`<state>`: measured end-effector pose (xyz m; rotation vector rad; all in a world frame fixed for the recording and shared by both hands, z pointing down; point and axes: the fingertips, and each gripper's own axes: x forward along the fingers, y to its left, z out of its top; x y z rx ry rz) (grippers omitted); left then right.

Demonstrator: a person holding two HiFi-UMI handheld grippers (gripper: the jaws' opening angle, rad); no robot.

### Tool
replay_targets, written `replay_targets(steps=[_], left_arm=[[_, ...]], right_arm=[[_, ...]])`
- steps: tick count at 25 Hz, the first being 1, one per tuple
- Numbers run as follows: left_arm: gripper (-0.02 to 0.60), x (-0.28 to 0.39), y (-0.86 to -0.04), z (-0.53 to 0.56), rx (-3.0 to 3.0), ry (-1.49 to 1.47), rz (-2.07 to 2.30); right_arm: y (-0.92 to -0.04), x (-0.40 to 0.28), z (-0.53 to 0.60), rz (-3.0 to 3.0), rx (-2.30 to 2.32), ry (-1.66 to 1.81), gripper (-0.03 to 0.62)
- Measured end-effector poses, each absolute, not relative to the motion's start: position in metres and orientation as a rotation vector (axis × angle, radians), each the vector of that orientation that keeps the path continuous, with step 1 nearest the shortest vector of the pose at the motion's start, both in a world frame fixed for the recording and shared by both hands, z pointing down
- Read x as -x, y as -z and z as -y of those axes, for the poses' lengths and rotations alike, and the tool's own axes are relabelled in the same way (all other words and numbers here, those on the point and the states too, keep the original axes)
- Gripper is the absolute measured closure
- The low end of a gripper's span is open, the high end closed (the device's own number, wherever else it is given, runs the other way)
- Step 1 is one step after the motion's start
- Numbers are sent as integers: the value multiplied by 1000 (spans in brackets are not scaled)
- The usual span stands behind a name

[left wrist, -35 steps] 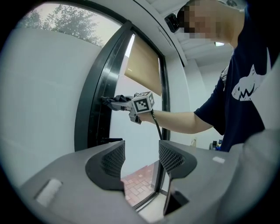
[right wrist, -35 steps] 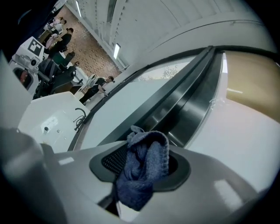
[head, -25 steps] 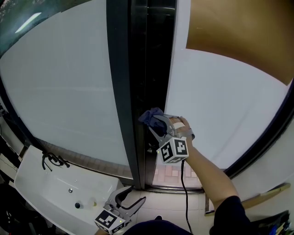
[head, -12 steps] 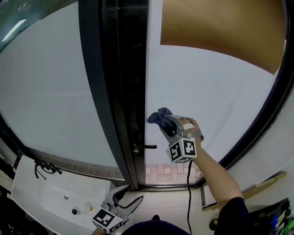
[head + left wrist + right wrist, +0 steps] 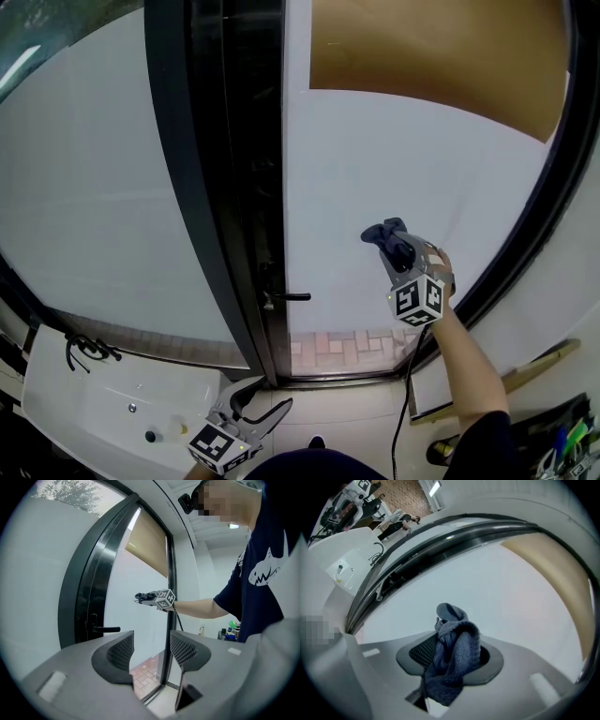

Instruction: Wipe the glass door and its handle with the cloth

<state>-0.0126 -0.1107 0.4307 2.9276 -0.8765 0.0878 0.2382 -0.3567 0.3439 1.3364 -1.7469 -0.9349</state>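
Right gripper view: right gripper [image 5: 454, 657] jaws pinch the bunched cloth [image 5: 457, 637] at the door [image 5: 497, 588] glass, mid-pane toward its right frame; contact unclear. Handle [image 5: 291, 297] sits at door's left edge, lower. Left gripper [image 5: 151, 654] jaws spread, empty, low. Best: press cloth flat, even overlapping passes, then handle.

- Left tool [image 5: 261, 403]: grey moulded shell with two curved jaws, lined with black mesh-textured pads [image 5: 120, 652].
- Right tool [image 5: 394, 242]: same grey build. It carries a marker cube [image 5: 417, 300] printed with black-and-white squares.
- Second cube [image 5: 223, 448]: same pattern, on the left tool.
- Black cable [image 5: 405, 398]: thin, trailing from just below the marker cube.
- Garment: navy short-sleeved T-shirt [image 5: 269, 536] with a white shark print [image 5: 264, 573] on the chest.
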Motion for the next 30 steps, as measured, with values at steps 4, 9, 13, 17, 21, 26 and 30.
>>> replay_targets(steps=[4, 9, 13, 17, 21, 26, 30], left_arm=[[344, 17, -432, 108, -2919, -94, 884], [344, 25, -435, 106, -2908, -87, 906], [344, 30, -433, 104, -2897, -90, 941], [344, 39, -434, 103, -2882, -94, 983], [344, 48, -436, 105, -2867, -86, 1016], [344, 51, -434, 108, -2870, -88, 1024], [344, 44, -435, 110, -2896, -80, 977]], right_arm=[[-339, -254, 352, 1759, -1411, 877, 427], [-326, -172, 335, 1927, -1276, 1005, 427], [-324, -73, 328, 2059, -1097, 1119, 427], [-334, 2, 337, 2087, -953, 1168, 427], [-352, 29, 358, 2033, -880, 1150, 427], [-361, 9, 361, 1978, -906, 1138, 427], [-371, -41, 369, 1941, -993, 1035, 427]])
